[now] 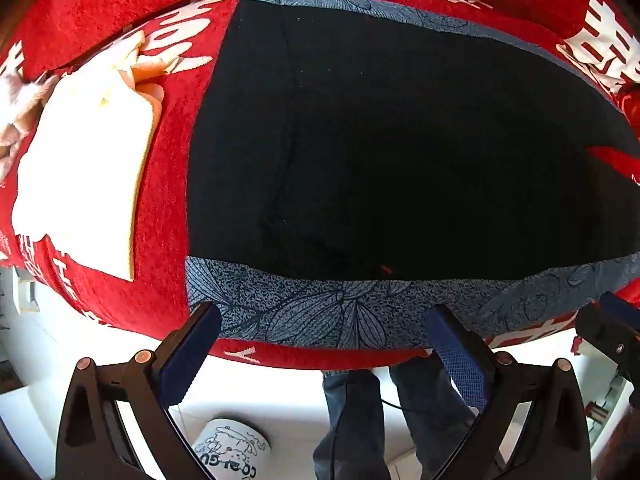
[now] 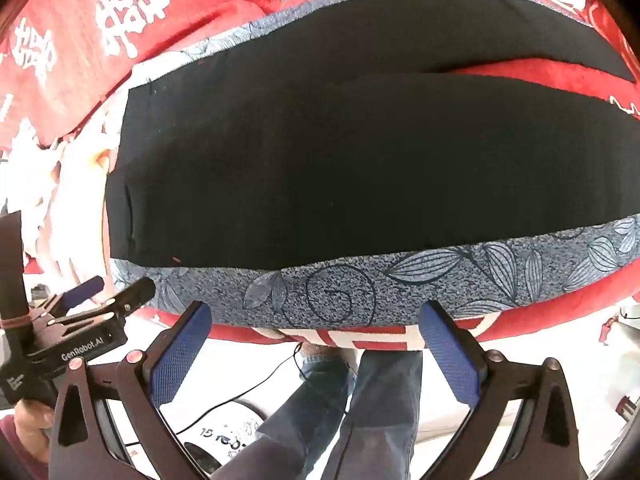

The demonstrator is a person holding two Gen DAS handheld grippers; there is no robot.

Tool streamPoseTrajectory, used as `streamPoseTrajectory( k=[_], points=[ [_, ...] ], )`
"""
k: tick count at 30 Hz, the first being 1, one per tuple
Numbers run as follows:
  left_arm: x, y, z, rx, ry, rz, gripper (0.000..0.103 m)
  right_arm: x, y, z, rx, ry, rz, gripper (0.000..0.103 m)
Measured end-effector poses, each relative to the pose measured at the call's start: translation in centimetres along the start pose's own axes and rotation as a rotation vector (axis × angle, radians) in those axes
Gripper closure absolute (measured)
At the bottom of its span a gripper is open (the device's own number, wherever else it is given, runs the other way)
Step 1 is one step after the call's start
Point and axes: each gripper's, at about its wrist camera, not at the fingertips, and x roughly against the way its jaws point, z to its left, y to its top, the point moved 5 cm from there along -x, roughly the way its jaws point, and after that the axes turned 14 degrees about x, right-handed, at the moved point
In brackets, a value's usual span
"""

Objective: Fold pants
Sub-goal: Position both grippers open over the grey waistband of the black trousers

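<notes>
Left gripper, nearest the lens in the left wrist view: jaws spread wide and released, nothing between the blue pads, both poised over the near hem of the pants. Right gripper, in the right wrist view: likewise spread wide and released, its blue pads straddling the same near edge of the pants without pressing on it. The left gripper also shows at the left margin of the right wrist view, held in a hand.

Below the near edge of the pants: the person's legs in blue jeans, a white floor, and a printed white bucket.

The pants, black with a grey leaf-patterned band along the near side and a matching band along the far side, lie flat on the worktop, spread on a red cloth with white characters. Toward the right of the pants the two legs part, and a wedge of red cloth shows between them.

Left of the pants, on the red cloth: a folded pale yellow garment, apart from the pants. Beyond the pants: more red cloth with white characters.
</notes>
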Motion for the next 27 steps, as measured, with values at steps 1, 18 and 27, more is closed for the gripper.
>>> streamPoseTrajectory(
  k=[1,18,27],
  points=[
    [0.0,-0.2,0.4,0.005,-0.004,0.003,0.000,0.0,0.1,-0.1,-0.003,0.001,0.005,0.000],
    [-0.7,-0.1,-0.9,-0.017,0.068,0.060,0.000,0.1,-0.2,-0.9,0.001,-0.072,0.065,0.000],
    [-0.6,-0.4,-1.7,-0.039,0.068,0.061,0.000,0.4,-0.5,-1.1,-0.018,-0.088,0.056,0.000]
  ],
)
